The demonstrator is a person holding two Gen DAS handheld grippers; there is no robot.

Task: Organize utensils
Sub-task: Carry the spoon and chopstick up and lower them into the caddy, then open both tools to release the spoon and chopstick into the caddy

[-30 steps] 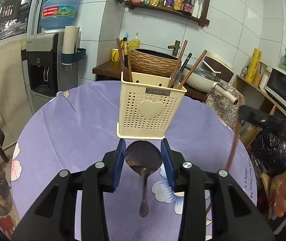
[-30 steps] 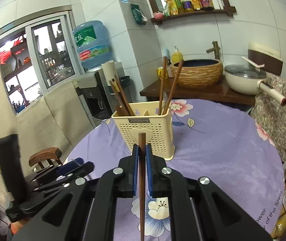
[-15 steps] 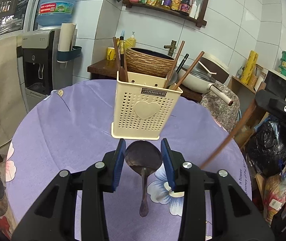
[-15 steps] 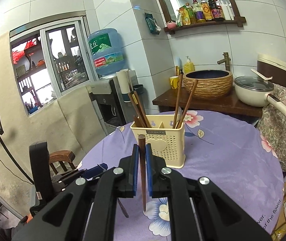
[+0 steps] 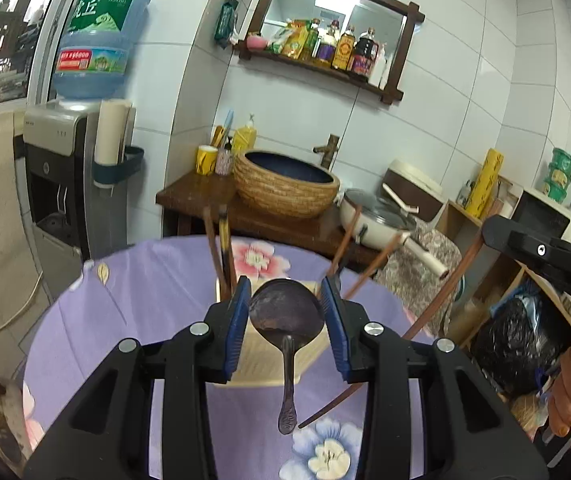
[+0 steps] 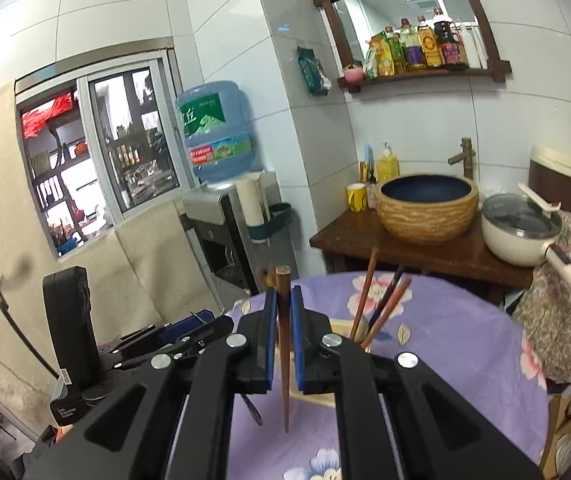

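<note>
White wall tiles and a wooden basin stand back the round bench in its purple flowered cloth. Both hand-held grippers have risen since a second ago, so the cream perforated plastic utensil holder now sits low, behind the fingers. The left hand-held gripper is clamped on the bowl of a dark metal spoon, handle hanging down. The right hand-held gripper pinches a brown wooden chopstick upright. Probably both are now lifted for dropping into the holder.
</note>
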